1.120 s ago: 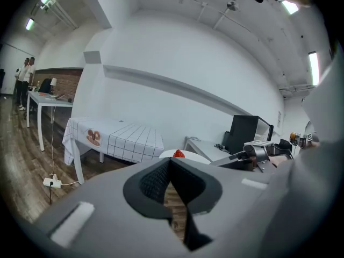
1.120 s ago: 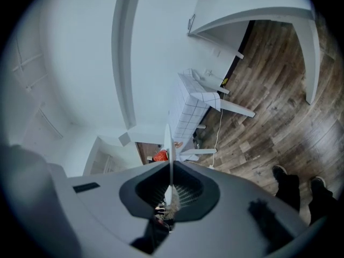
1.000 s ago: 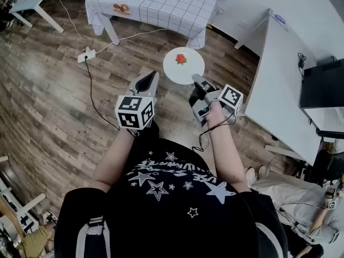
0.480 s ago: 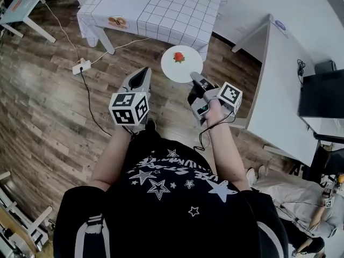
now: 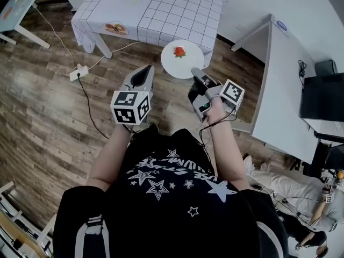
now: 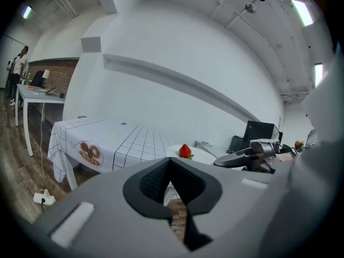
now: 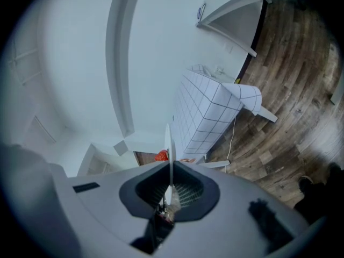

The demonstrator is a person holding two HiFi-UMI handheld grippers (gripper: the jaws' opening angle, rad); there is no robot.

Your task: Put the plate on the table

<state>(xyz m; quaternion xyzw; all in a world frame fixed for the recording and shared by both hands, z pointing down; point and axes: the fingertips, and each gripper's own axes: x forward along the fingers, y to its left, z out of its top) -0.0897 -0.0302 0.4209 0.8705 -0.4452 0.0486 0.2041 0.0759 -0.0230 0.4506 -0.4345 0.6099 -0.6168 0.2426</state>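
A white plate (image 5: pixel 180 62) carrying a strawberry (image 5: pixel 179 51) hangs in the air just short of the near edge of the table with the white checked cloth (image 5: pixel 161 7). My right gripper (image 5: pixel 195 73) is shut on the plate's near rim. In the right gripper view the plate (image 7: pixel 169 144) shows edge-on between the jaws, with the strawberry (image 7: pixel 161 156) beside it. My left gripper (image 5: pixel 147 70) is held to the plate's left, shut with nothing in it. Its own view shows the plate (image 6: pixel 200 155), the strawberry (image 6: pixel 185 150) and the right gripper (image 6: pixel 236 160) ahead.
A power strip (image 5: pixel 78 72) with a cable lies on the wooden floor left of the table. A long white desk (image 5: pixel 279 74) with a black monitor (image 5: pixel 322 95) runs along the right. A person sits low at the right (image 5: pixel 301 198). Another small table (image 5: pixel 19 4) stands far left.
Both grippers and the plate have been carried forward toward the checked table, so the plate now sits close to the table's near edge. The grip on the plate is unchanged.
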